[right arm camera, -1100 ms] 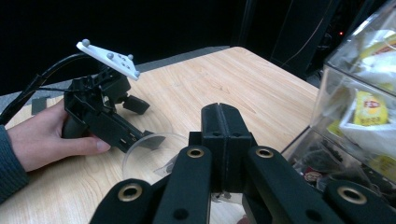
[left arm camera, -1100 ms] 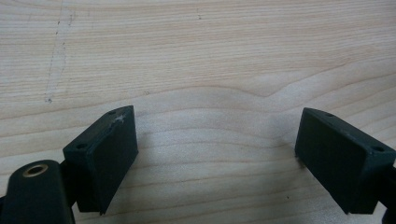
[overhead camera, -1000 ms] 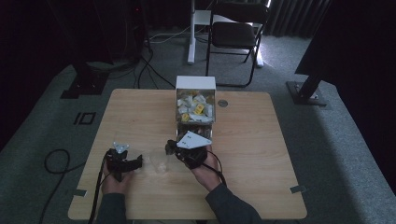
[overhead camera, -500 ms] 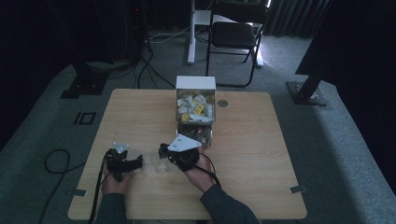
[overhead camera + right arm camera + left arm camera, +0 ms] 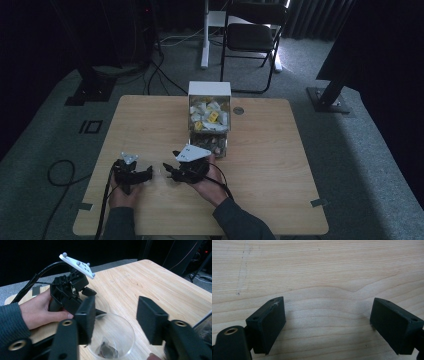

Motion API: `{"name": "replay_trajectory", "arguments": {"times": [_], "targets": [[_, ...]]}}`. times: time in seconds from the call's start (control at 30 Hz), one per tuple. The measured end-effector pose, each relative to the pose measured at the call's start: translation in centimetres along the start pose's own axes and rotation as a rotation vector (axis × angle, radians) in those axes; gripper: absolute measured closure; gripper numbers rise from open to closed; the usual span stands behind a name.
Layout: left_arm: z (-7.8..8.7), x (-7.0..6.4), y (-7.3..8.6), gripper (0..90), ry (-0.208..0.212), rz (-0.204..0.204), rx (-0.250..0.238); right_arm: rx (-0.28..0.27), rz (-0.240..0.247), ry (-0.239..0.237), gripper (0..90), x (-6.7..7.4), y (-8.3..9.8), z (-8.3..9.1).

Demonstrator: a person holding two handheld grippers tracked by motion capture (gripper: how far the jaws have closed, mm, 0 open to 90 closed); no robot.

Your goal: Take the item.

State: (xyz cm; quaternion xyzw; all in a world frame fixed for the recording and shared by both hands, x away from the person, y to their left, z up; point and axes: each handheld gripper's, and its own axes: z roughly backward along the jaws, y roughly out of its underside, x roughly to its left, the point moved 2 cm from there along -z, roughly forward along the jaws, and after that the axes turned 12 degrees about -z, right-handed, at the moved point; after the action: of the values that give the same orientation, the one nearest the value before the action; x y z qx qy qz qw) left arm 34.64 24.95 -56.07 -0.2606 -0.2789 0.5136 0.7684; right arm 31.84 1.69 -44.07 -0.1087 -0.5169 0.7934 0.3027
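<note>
A clear glass cup (image 5: 120, 327) stands on the wooden table (image 5: 260, 150), with a small dark packet (image 5: 107, 351) lying at its bottom. My right gripper (image 5: 116, 307) hangs just above the cup's rim. Its jaws have just been opening and hold nothing between them. My left gripper (image 5: 87, 293) rests in a hand just beyond the cup, with its jaws pointed toward it. In the left gripper view, that gripper (image 5: 328, 312) stands open over bare wood. From above, the left gripper (image 5: 147, 172) and right gripper (image 5: 167, 170) face each other near the table's front left.
A clear box (image 5: 210, 117) of white and yellow packets sits at the middle back of the table, its white lid (image 5: 209, 88) raised. A folding chair (image 5: 252, 37) and stand bases are on the floor beyond. Cables trail off the front left.
My right gripper has shifted a little to the left, away from the box and closer to the left gripper. The left gripper has stayed where it was.
</note>
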Motion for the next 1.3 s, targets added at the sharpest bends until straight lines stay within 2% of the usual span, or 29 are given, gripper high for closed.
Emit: {"name": "replay_trajectory", "arguments": {"times": [0.37, 0.87, 1.3], "targets": [[0.0, 0.0, 0.0, 13.5, 0.0, 0.0, 0.0, 0.023, 0.0, 0.0, 40.1, -0.5, 0.8, 1.5], [0.0, 0.0, 0.0, 13.5, 0.0, 0.0, 0.0, 0.058, -0.006, 0.078, 39.9, -3.5, 3.3, 5.7], [0.0, 0.0, 0.0, 13.5, 0.0, -0.001, 0.001, 0.047, -0.054, 0.114, 40.1, -5.1, 5.5, 8.5]]}}
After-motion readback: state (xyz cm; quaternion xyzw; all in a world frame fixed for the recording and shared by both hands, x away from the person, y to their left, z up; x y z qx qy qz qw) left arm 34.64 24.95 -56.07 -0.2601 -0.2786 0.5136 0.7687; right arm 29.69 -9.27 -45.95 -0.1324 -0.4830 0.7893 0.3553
